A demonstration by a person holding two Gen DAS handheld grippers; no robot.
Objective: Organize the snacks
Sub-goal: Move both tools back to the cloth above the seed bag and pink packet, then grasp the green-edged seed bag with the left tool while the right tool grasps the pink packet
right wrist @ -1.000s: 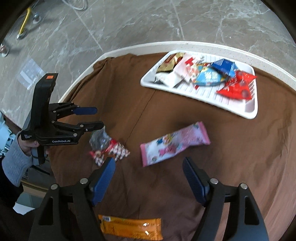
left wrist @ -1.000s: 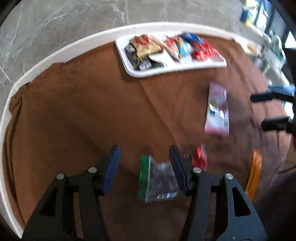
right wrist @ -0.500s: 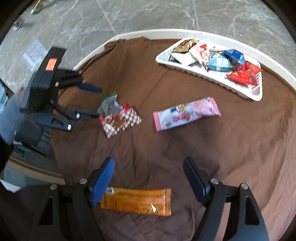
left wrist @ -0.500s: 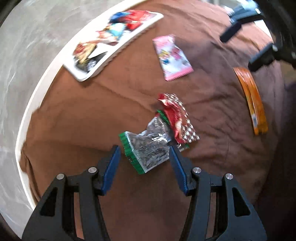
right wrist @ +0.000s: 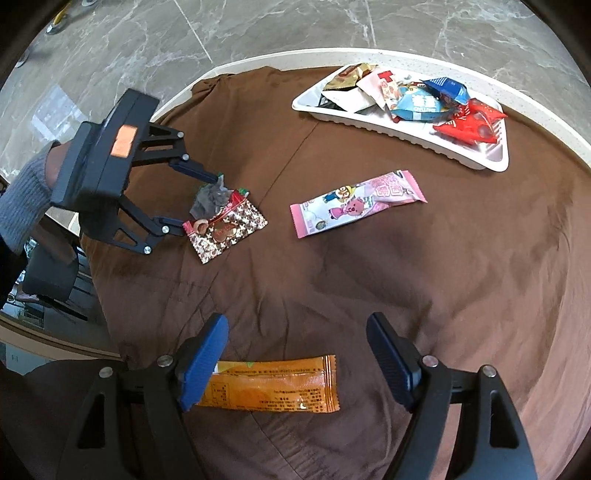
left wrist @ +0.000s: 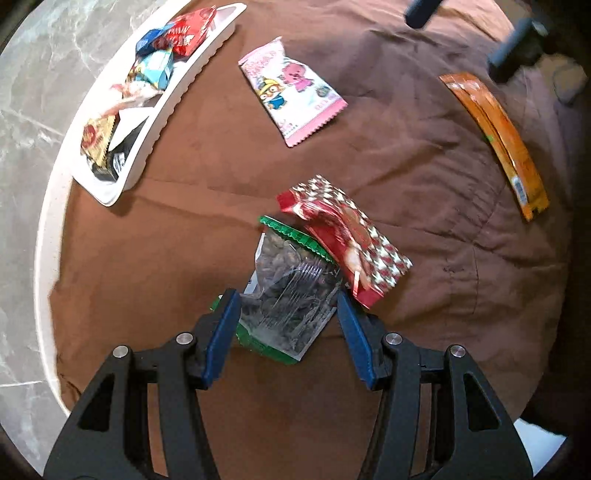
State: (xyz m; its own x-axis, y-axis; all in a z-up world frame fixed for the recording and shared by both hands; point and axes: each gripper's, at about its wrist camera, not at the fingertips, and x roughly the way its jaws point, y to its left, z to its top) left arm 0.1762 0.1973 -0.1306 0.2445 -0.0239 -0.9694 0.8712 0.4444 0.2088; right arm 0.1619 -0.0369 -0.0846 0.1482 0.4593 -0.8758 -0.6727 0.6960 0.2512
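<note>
My left gripper (left wrist: 286, 314) is open, its jaws on either side of a clear green-edged packet of dark seeds (left wrist: 288, 291) lying on the brown cloth. A red patterned packet (left wrist: 347, 236) overlaps the packet's far right corner. In the right wrist view the left gripper (right wrist: 199, 203) reaches around the seed packet (right wrist: 212, 197) and the red packet (right wrist: 225, 229). My right gripper (right wrist: 295, 354) is open above an orange bar packet (right wrist: 273, 384). A pink cartoon packet (left wrist: 291, 88) (right wrist: 354, 206) lies in the middle of the cloth.
A white tray (left wrist: 162, 118) (right wrist: 495, 162) holding several snack packets stands at the far edge of the round table. The orange bar packet (left wrist: 498, 140) also shows in the left wrist view, at the right. A marble floor (right wrist: 258, 29) lies beyond the table rim.
The left gripper has moved forward and down so the seed packet now sits between its jaws. The right gripper has drawn back toward the orange bar packet.
</note>
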